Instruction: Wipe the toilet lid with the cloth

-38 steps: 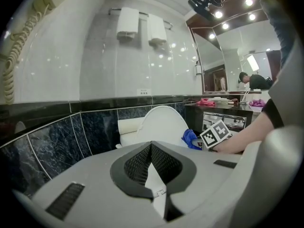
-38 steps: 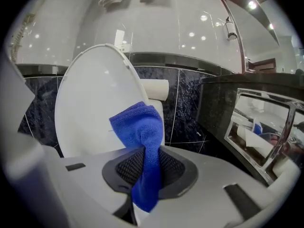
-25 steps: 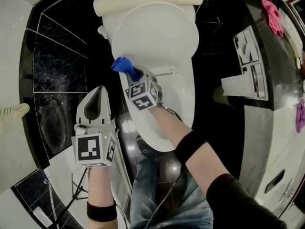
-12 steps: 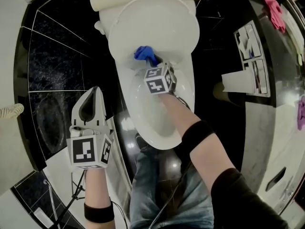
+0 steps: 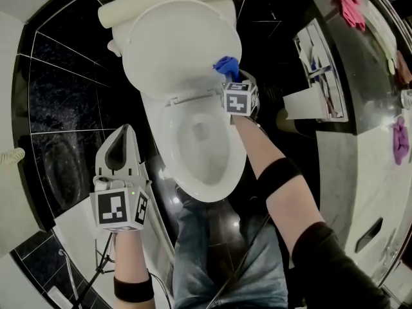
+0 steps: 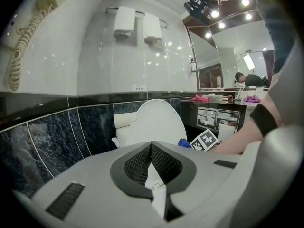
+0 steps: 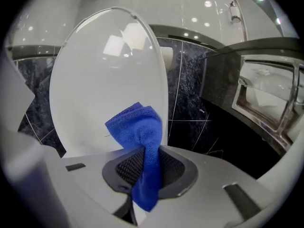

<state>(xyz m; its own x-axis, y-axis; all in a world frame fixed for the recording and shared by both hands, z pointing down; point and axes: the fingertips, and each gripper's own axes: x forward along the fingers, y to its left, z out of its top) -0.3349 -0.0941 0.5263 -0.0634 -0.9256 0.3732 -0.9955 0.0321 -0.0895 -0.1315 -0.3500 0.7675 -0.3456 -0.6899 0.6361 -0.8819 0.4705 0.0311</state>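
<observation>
The cloth (image 7: 135, 127) is clamped in the right gripper (image 5: 234, 80) at the lower right edge of the toilet lid (image 5: 174, 44), bunched end presented for wiping. The left gripper (image 5: 126, 134), shut and empty, is parked left of it, clear of the stroke.

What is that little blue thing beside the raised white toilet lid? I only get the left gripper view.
Observer: A fuzzy blue cloth, pinched in the right claw; the right gripper view shows it between the jaws.
Operator: Is it wiping already?
Observer: The head view puts it at the raised white plastic toilet lid's lower right edge; whether it touches, I can't tell.
</observation>
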